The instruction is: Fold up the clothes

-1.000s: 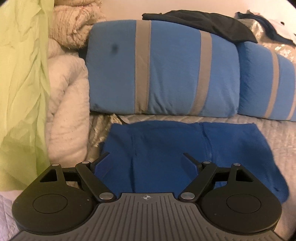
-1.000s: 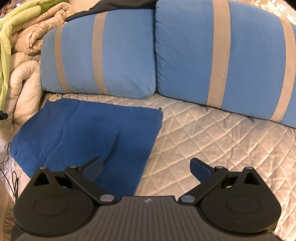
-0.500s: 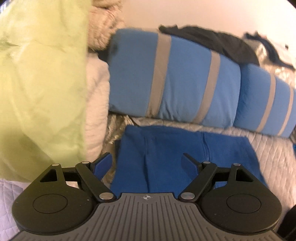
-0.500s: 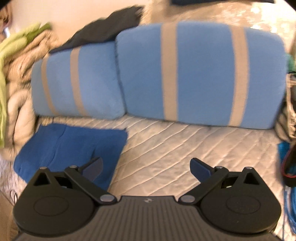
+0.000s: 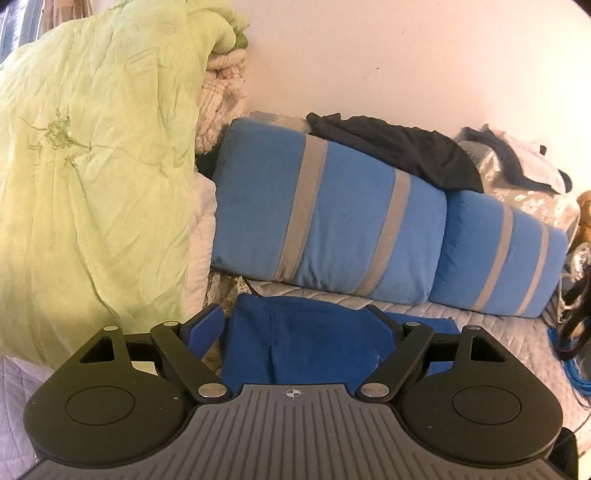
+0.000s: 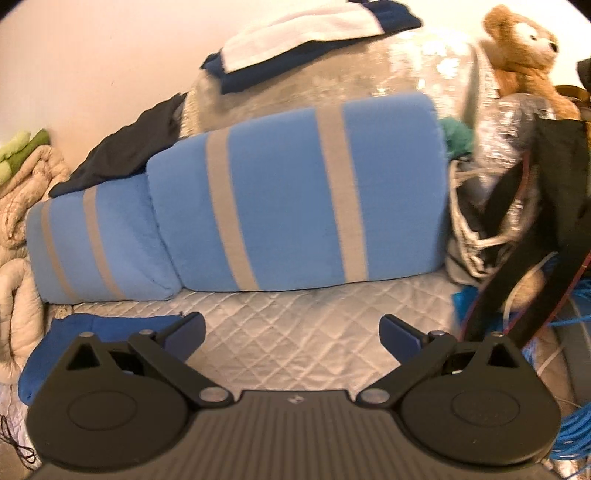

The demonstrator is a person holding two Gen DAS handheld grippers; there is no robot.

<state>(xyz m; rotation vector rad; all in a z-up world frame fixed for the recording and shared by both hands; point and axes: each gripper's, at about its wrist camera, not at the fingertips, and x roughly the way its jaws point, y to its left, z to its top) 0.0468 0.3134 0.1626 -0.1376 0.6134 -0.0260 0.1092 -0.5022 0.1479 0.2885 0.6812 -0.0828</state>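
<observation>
Blue garment (image 5: pixel 306 332) lies folded flat on bed (image 6: pixel 295 332), released. Left gripper (image 5: pixel 295 325) and right gripper (image 6: pixel 291 328) have lifted off, fingers apart, empty. Next piece probably dark garment (image 5: pixel 399 151) on pillows.

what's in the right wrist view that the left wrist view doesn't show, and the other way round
Only the right wrist view shows the teddy bear's face, the white and navy cloth up on the shiny bundle, and the open right gripper over bare quilt.

Only the left wrist view shows the big pale green comforter and the open left gripper above the folded blue garment.

Both show the two blue striped pillows, the black garment on top of them, the blue garment and the quilted bedcover.
</observation>
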